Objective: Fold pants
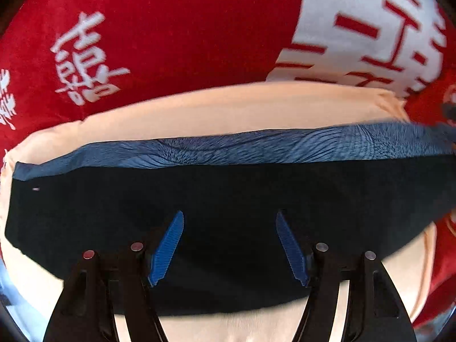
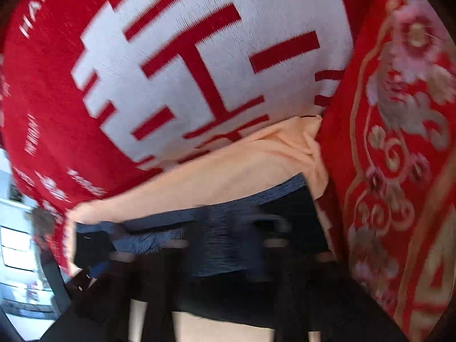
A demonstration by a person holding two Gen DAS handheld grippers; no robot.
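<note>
The dark navy pants (image 1: 228, 199) lie folded into a wide band with a lighter blue ribbed waistband (image 1: 242, 148) along the far edge, on top of a peach cloth (image 1: 199, 114). My left gripper (image 1: 229, 239) is open, its blue fingertips (image 1: 168, 245) spread just above the dark fabric and holding nothing. In the right wrist view the same pants (image 2: 228, 228) and peach cloth (image 2: 228, 171) show heavily blurred. My right gripper (image 2: 219, 250) is a dark smear over the waistband; I cannot tell how its jaws stand.
A red blanket with white characters (image 1: 171, 28) covers the surface behind the pants, and also shows in the right wrist view (image 2: 199, 57). A red floral quilt (image 2: 399, 142) lies to the right. Furniture shows dimly at the lower left (image 2: 20, 256).
</note>
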